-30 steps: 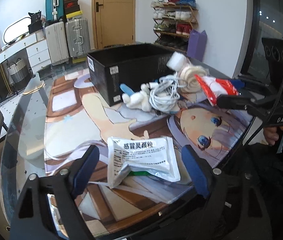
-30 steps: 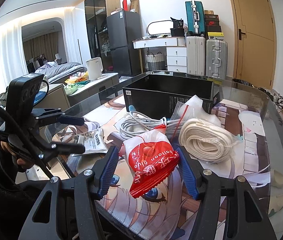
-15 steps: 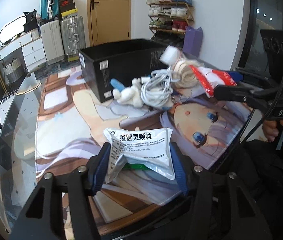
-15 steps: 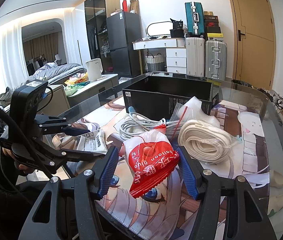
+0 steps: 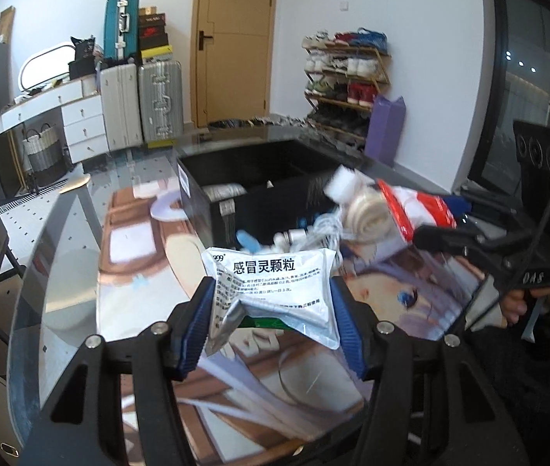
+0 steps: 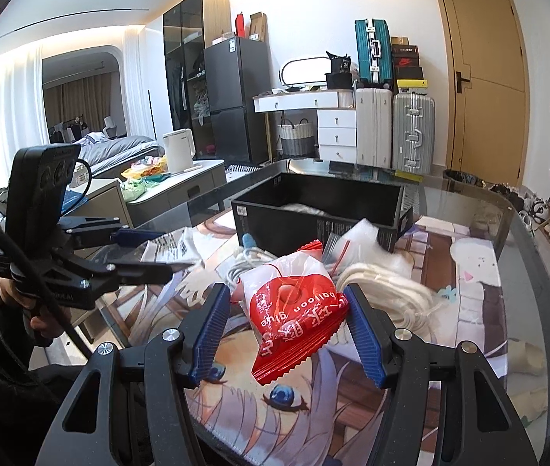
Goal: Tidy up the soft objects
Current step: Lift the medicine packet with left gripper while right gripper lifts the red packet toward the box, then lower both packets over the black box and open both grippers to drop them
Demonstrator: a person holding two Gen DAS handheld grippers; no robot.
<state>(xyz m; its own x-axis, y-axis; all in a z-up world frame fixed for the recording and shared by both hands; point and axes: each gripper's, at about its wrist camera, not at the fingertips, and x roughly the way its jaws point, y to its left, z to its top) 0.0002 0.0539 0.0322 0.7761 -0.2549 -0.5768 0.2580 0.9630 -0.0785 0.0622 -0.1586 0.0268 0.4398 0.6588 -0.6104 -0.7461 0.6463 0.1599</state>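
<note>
The left gripper (image 5: 271, 324) is clamped on a silver foil sachet (image 5: 275, 291), its blue ribbed pads pressing the packet's two side edges so that the sachet is raised above the printed anime mat (image 5: 150, 272). The sachet's face reads "999" in a small oval at its upper corner and "感冒灵颗粒" in bold black characters, with finer print below that is too small to read; a green strip shows under its folded lower edge. Ahead of this gripper stands a black box (image 5: 259, 190), open at the top, with white barcode labels on its near corner and something pale lying inside. The right gripper (image 6: 288, 330) is likewise closed on a red-and-white plastic packet (image 6: 294, 310), held between its pads and tilted; the print, seen upside down, reads "balloon glue" with red Chinese characters beneath that I cannot make out. Just beyond this gripper's fingers lie a coil of cream rope (image 6: 383, 287), a clear zip bag (image 6: 356, 240) with a red seal line, and a tangle of white cable (image 6: 248, 264), all in front of the box. On the right gripper's body, seen from the left wrist view, the letters "DAS" are printed.
</note>
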